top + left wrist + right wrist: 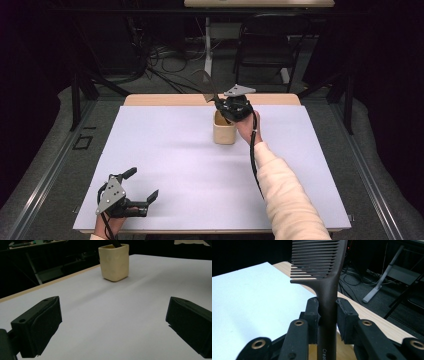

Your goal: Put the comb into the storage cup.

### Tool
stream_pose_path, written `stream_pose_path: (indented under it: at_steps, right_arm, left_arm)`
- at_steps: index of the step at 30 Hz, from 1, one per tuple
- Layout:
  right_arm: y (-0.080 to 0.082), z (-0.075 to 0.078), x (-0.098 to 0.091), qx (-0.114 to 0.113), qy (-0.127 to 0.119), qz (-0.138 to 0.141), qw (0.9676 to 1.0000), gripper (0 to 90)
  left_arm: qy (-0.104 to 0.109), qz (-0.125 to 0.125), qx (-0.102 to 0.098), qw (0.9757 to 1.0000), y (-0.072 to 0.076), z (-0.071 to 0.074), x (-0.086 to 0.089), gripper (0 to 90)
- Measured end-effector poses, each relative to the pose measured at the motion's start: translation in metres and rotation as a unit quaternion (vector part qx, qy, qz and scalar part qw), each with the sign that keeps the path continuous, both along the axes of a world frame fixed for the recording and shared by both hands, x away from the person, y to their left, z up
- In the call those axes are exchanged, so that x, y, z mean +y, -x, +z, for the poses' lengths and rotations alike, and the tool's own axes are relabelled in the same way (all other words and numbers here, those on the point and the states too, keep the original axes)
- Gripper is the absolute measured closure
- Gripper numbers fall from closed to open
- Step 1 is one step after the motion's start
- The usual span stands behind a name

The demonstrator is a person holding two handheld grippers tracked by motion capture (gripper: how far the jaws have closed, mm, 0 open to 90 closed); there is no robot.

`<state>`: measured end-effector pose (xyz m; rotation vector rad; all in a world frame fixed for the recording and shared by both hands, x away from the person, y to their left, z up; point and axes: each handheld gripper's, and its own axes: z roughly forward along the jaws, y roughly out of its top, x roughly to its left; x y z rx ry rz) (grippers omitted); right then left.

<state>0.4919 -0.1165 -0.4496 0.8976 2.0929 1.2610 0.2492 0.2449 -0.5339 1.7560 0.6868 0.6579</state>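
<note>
A cream square cup [224,131] [114,262] stands near the far middle of the white table sheet [180,165]. My right gripper [225,106] [327,312] hovers just above the cup, shut on the handle of a dark brown comb [207,85] [324,277]. The comb's toothed end points up and away, and its handle end reaches down into the cup. My left gripper [142,185] [112,322] rests low at the near left of the table, its jaws wide open with nothing between them.
The table's wooden far edge [170,100] borders a dark floor with cables [165,60]. A black folding chair [267,45] and a white table leg [207,45] stand behind. Broad white sheet lies between the two grippers.
</note>
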Motion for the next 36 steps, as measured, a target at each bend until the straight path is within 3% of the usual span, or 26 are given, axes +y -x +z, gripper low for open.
stream_pose_path:
  at_steps: [36]
  right_arm:
    - [0.0010,-0.0097,-0.0026,0.012,0.012,0.007,0.9998,72.3]
  left_arm:
    - [-0.001,0.001,-0.001,1.0000,0.0001,0.0002,0.0001,0.3]
